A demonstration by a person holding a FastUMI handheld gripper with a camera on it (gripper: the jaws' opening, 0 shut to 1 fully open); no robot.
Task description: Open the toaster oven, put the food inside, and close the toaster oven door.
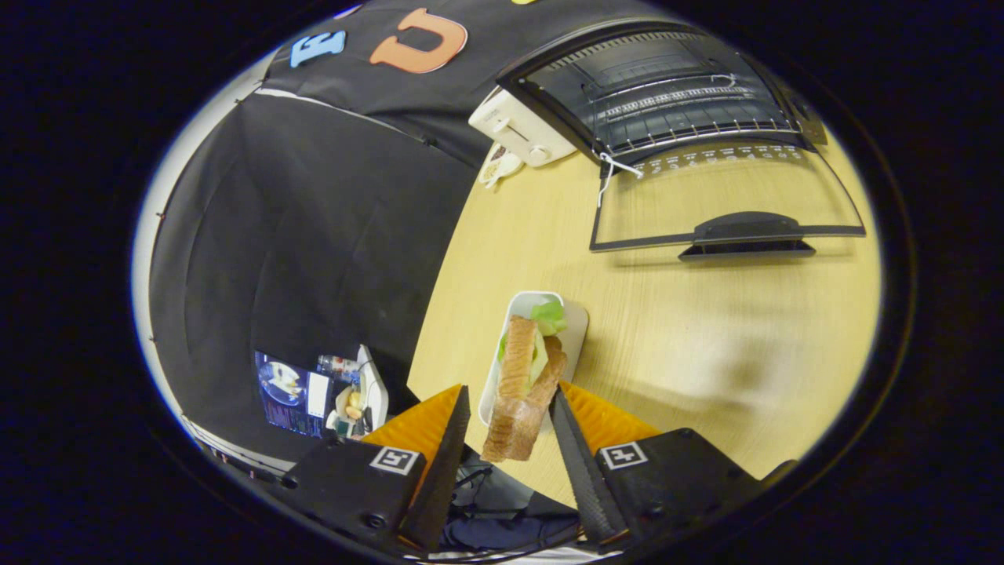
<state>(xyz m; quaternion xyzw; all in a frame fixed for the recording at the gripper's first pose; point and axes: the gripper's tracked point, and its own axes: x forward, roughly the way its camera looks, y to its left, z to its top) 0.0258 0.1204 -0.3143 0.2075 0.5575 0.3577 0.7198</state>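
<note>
The gripper (pixel 508 408) stands with its fingers spread, and the sandwich (pixel 524 384) sits upright between them; the right fingertip touches the bread, while the left one stands just apart from it. The sandwich rests on a small white tray (pixel 576 326) on the wooden table (pixel 706 329). Beyond, toward one o'clock, the toaster oven (pixel 667 86) stands with its glass door (pixel 729 200) dropped flat open.

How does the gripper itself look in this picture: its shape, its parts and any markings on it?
The gripper has two wedge-shaped fingers that narrow to pointed tips, with finely ribbed faces. Each finger sits on a black block bearing a square white tag with a black pattern. The fingers stand apart on either side of the sandwich.
</note>
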